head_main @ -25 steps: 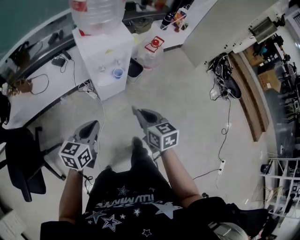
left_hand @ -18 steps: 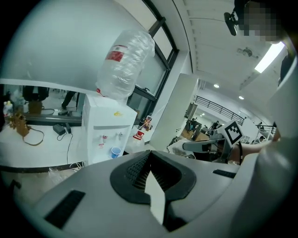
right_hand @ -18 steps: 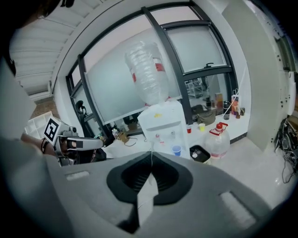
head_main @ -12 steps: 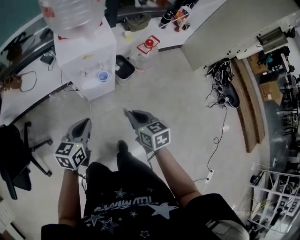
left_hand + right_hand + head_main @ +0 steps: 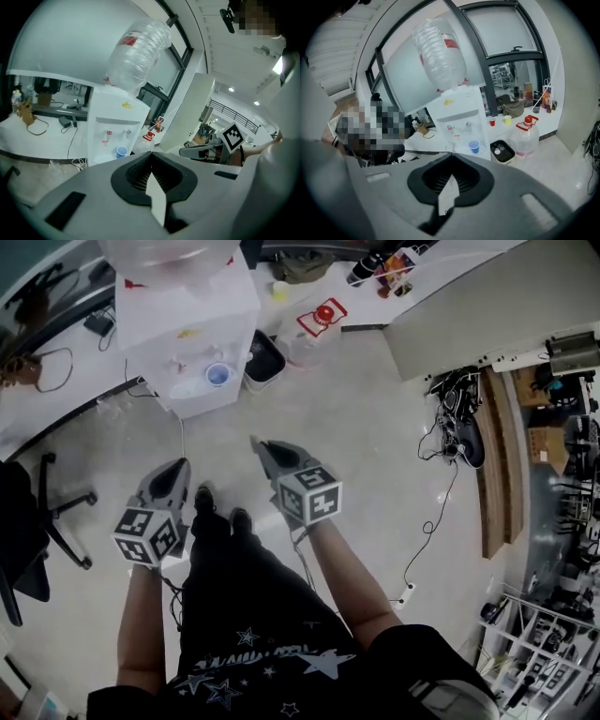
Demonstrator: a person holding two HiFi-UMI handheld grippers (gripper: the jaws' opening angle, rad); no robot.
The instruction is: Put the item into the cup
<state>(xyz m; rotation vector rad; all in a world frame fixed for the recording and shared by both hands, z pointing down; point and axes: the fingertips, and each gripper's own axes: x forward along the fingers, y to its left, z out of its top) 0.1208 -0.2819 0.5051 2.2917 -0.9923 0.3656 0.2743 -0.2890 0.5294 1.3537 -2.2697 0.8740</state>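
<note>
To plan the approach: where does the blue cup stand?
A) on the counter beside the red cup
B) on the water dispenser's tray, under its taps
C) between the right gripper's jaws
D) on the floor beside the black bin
B: the blue cup sits on the water dispenser, below its taps.

Pale speckled floor [image 5: 375, 446], white water dispenser [image 5: 187, 343] (bottle [image 5: 169, 249] on top), black office chair [image 5: 19, 521] at left

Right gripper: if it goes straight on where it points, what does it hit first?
From the right gripper, the line looks free over floor, then likely meets the water dispenser front, near the blue cup. Depth unclear.
</note>
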